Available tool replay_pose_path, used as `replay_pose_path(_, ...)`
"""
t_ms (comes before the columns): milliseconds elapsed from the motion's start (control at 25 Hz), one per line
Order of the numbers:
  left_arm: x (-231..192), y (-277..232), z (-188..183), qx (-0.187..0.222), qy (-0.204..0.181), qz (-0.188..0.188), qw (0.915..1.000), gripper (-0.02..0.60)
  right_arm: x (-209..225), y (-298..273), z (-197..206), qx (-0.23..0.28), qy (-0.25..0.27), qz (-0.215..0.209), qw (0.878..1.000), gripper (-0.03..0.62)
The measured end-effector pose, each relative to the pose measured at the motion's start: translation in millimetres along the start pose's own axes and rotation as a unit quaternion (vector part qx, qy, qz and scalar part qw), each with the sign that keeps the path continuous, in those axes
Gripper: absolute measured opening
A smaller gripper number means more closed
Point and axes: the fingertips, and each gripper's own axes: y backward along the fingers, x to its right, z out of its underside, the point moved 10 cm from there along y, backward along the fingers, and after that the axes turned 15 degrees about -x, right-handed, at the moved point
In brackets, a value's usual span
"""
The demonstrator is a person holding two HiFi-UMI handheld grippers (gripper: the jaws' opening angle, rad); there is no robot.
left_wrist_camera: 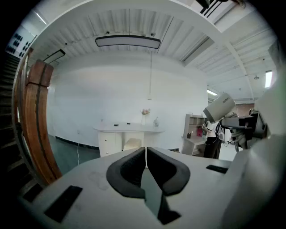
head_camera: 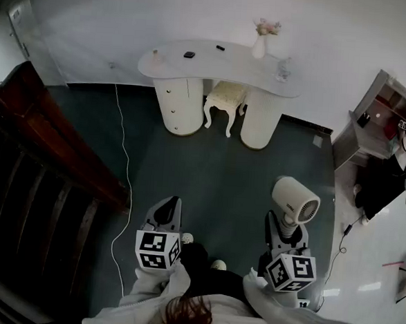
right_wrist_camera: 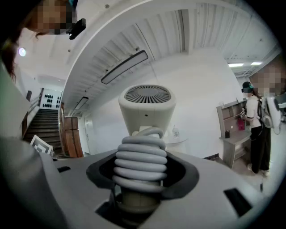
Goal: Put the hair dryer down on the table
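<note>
A white hair dryer [head_camera: 296, 199] stands upright in my right gripper [head_camera: 282, 226], which is shut on its handle. In the right gripper view the hair dryer [right_wrist_camera: 147, 106] has its grey cord wound round the handle, and the right gripper [right_wrist_camera: 141, 167] has its dark pads against that coil. My left gripper [head_camera: 169, 205] is held beside it, shut with nothing between the jaws, as the left gripper [left_wrist_camera: 145, 150] also shows in its own view. The white curved table [head_camera: 196, 60] stands far ahead across the dark floor, and the table [left_wrist_camera: 127, 130] lies straight beyond the left jaws.
A cushioned stool [head_camera: 226, 98] is tucked under the table; a vase of flowers [head_camera: 260, 43] and small items sit on top. A wooden stair railing [head_camera: 45, 140] runs along the left. A shelf unit [head_camera: 379, 118] and a standing person [right_wrist_camera: 257, 129] are at right. A white cable [head_camera: 125, 159] trails on the floor.
</note>
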Motion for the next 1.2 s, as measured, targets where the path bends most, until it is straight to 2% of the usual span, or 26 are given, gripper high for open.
replay_pose_path(440,0,5,0,0.005,0.001,-0.003,1.0,0.02,-1,0,-1,-0.002,-0.006,-0.003,1.0,0.284)
replay_pose_path(720,5,11,2,0.009,-0.003,-0.006,0.9999,0.02,-4,3,-4,0.009,0.013,-0.012,1.0,0.284)
replay_pose_path(1200,3,-1,3,-0.001,0.002,-0.012,0.9999,0.02,6,-19,1,-0.019,-0.008,-0.017,1.0,0.284)
